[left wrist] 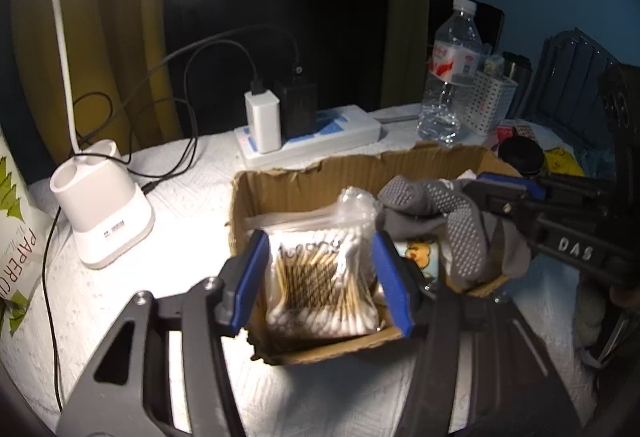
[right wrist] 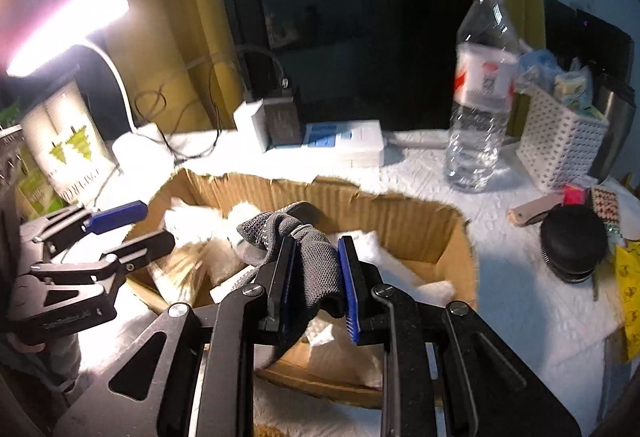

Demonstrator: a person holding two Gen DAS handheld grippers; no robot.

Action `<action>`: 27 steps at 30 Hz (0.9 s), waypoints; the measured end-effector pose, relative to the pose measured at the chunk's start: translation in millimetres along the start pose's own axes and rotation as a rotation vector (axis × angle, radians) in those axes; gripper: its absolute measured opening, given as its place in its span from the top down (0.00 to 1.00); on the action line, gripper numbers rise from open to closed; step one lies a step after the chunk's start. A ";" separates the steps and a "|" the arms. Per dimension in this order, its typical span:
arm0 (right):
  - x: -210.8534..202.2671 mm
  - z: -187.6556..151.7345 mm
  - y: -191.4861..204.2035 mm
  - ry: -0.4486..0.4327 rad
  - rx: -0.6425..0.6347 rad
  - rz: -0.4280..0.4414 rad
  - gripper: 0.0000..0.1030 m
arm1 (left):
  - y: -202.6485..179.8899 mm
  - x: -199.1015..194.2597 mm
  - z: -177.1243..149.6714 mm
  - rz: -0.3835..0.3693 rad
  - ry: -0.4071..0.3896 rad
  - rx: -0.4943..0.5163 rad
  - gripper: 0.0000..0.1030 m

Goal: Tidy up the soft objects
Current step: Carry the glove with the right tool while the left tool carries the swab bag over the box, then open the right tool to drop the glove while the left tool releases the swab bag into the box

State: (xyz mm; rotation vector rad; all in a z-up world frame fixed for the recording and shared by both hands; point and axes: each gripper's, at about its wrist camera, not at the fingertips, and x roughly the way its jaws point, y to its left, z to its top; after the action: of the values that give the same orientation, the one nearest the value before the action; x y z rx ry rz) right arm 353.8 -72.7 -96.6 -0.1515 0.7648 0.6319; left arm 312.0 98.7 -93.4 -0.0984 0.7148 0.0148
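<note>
Right wrist view shows my right gripper [right wrist: 316, 277] pinching the glove [right wrist: 316, 261] over the box [right wrist: 420, 213], left gripper [left wrist: 320, 277] spread wide around the swabs [left wrist: 320, 277]; I judge the dangling cuff could snag the rim.

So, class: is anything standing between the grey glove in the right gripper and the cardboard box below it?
Nothing visible does. The right gripper holds the grey glove directly over the open cardboard box. The left gripper, open, is over the cotton swab bag at the box's other side.
</note>
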 end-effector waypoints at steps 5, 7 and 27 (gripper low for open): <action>21.7 -9.9 4.2 0.064 -0.002 -0.032 0.78 | 5.5 0.8 -0.2 -0.011 0.005 -0.026 0.34; 27.7 -13.8 5.1 0.087 -0.006 -0.051 0.78 | 6.5 -0.6 -0.5 -0.013 0.002 -0.028 0.34; -25.8 -15.9 9.6 0.039 0.044 -0.096 0.48 | -4.5 -46.2 -6.1 -0.040 -0.084 0.003 0.31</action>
State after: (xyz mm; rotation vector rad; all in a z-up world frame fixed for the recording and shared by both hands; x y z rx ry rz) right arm 324.5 -82.9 -89.4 -0.1596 0.8034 0.5221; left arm 273.2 94.5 -67.4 -0.1089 0.6289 -0.0203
